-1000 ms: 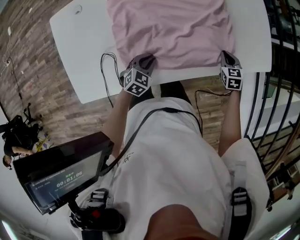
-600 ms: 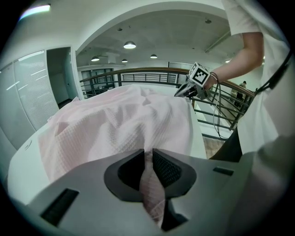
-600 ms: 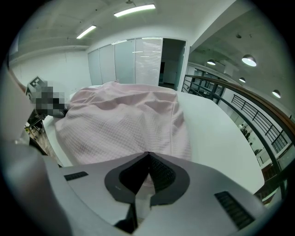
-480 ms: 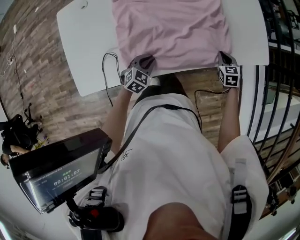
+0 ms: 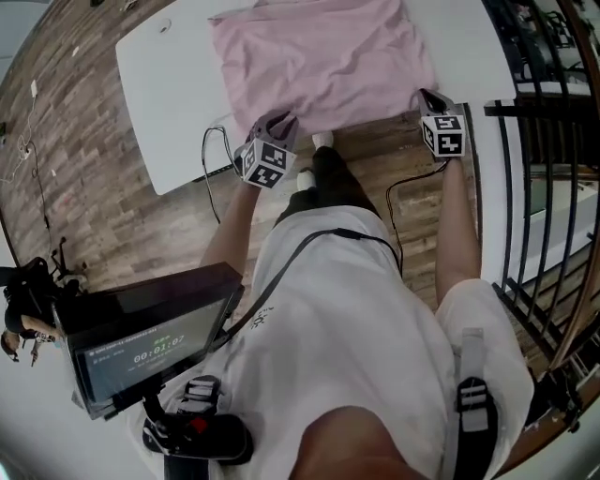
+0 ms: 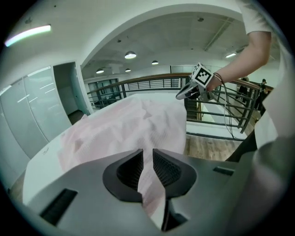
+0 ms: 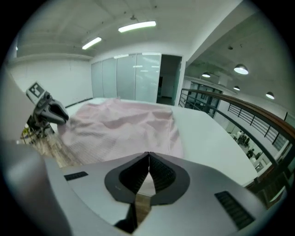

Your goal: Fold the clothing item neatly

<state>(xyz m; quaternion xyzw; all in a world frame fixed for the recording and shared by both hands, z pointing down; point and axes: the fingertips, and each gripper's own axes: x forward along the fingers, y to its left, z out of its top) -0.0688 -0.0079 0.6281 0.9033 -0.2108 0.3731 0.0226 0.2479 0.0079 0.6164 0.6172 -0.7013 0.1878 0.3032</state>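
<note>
Pink garment (image 5: 323, 56) | near corners betw. jaws | L gripper (image 6: 146, 162), R gripper (image 7: 147, 169) both clamped on it

Table (image 5: 173, 103): white, flat top, on a wood-plank floor (image 5: 84, 197). Bare surface at 9 o'clock, narrower bare strip at 3 o'clock. Small round mark (image 5: 167, 25) near the 10 o'clock corner.

Cloth (image 5: 319, 56): pink, wrinkled, spread over the middle toward 12 o'clock. Its 6 o'clock hem is raised off the top and hides the table's near edge there.
</note>
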